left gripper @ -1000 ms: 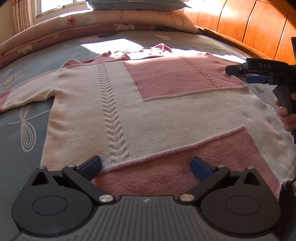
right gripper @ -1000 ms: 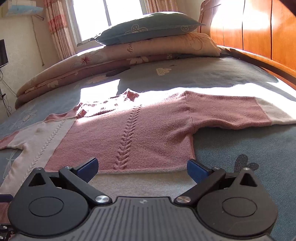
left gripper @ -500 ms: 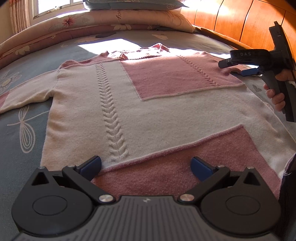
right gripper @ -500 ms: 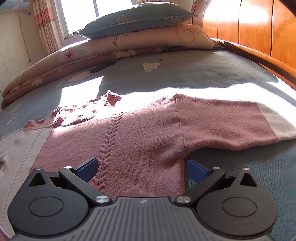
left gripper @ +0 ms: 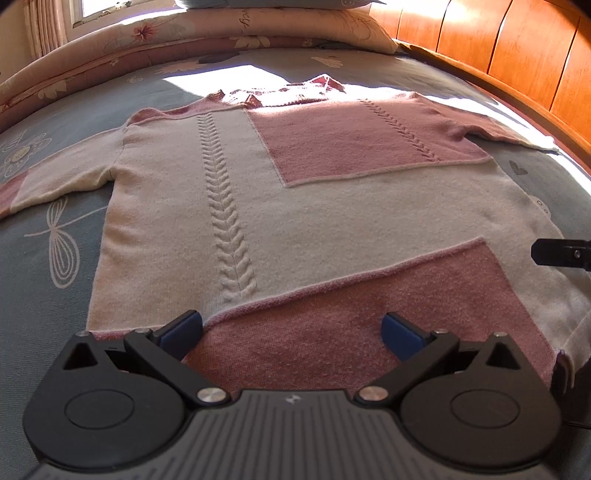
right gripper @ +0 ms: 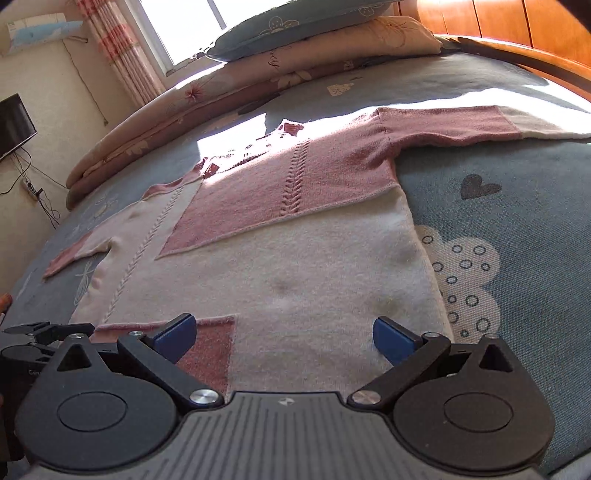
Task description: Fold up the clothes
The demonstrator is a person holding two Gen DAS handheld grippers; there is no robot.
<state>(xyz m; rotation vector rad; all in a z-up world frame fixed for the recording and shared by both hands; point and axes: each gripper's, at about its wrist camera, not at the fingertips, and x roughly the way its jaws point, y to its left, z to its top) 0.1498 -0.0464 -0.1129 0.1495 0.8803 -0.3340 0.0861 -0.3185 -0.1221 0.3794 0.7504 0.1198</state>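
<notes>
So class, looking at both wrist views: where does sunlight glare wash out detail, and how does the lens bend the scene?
Left wrist view: a sunlit band blows out the sweater collar and the bedsheet beyond it; the headboard curves from fisheye distortion. Right wrist view: the window is overexposed, glare crosses the sweater's shoulder, and the bed bulges like a dome.

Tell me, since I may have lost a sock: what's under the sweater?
The sweater lies flat on the blue patterned bedsheet, which shows all around it. Anything beneath the knit is covered and cannot be seen.
</notes>
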